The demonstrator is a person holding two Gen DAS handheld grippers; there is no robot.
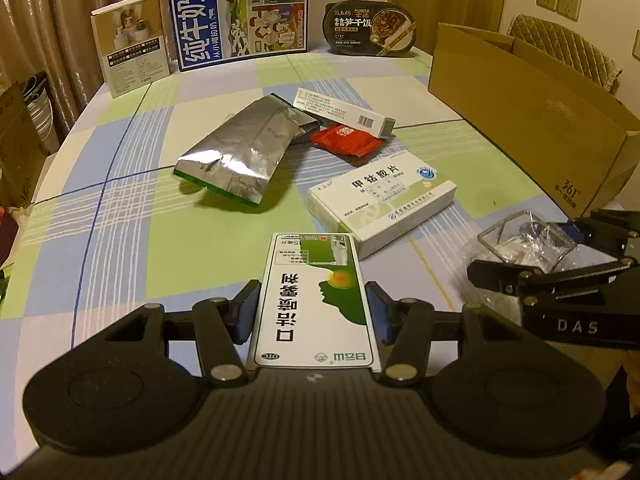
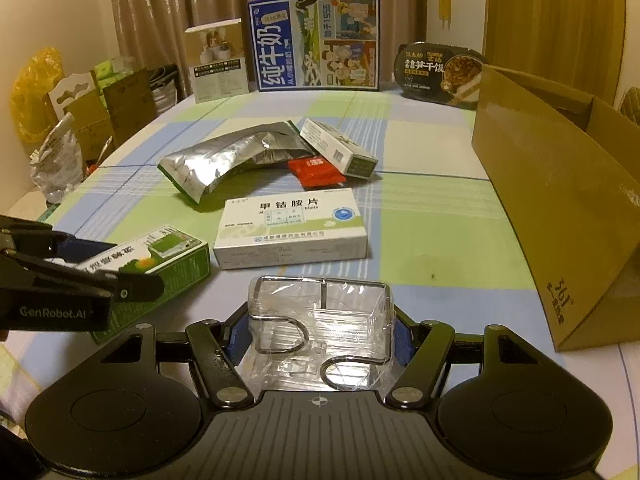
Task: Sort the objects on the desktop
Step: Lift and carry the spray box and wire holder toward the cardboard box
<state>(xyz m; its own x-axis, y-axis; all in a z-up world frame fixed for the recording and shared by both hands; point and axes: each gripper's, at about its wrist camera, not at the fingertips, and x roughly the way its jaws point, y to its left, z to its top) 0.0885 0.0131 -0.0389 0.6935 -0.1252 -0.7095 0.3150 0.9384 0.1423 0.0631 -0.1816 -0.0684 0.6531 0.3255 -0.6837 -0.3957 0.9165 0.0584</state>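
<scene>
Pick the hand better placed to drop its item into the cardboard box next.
Right, probably. The right tongs grip the plastic-wrapped wire rack, and the open cardboard box stands just to their right. The left tongs hold the green-and-white spray box, farther from it, with the right tongs between.

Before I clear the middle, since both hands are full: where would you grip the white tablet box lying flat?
Grip the white tablet box across its two long side walls, coming from above. It lies flat, label up, with bare cloth along both long sides, so fingers likely fit. Its far end sits near the red packet.
</scene>
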